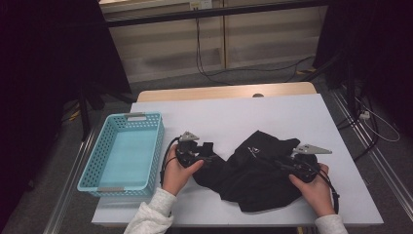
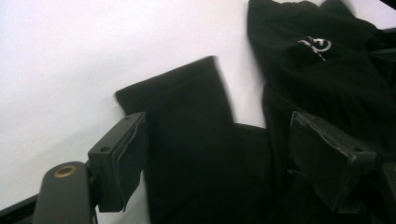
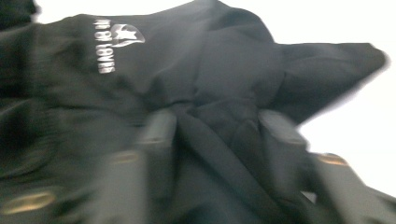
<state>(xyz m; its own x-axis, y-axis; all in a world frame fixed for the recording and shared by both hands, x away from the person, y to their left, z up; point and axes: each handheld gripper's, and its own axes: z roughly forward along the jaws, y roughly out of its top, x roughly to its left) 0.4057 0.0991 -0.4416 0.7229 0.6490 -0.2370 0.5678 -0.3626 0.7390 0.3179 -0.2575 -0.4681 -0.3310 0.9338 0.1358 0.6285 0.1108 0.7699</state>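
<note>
Left gripper point(image 2: 215, 163) jaws apart over flat sleeve; right gripper point(image 3: 217, 128) parted astride crumpled black garment point(image 1: 253, 170) folds.

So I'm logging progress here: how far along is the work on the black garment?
Nothing looks finished: the black garment lies crumpled on the table, and the blue basket holds nothing. In hand: the left gripper stands open around a flat strip of it, and the right gripper straddles a bunched fold. Still left, probably: straightening or folding it and moving it to the basket.

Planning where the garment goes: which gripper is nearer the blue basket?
Left. The left gripper sits just beside the blue basket; the right gripper is farther, across the black garment.
</note>
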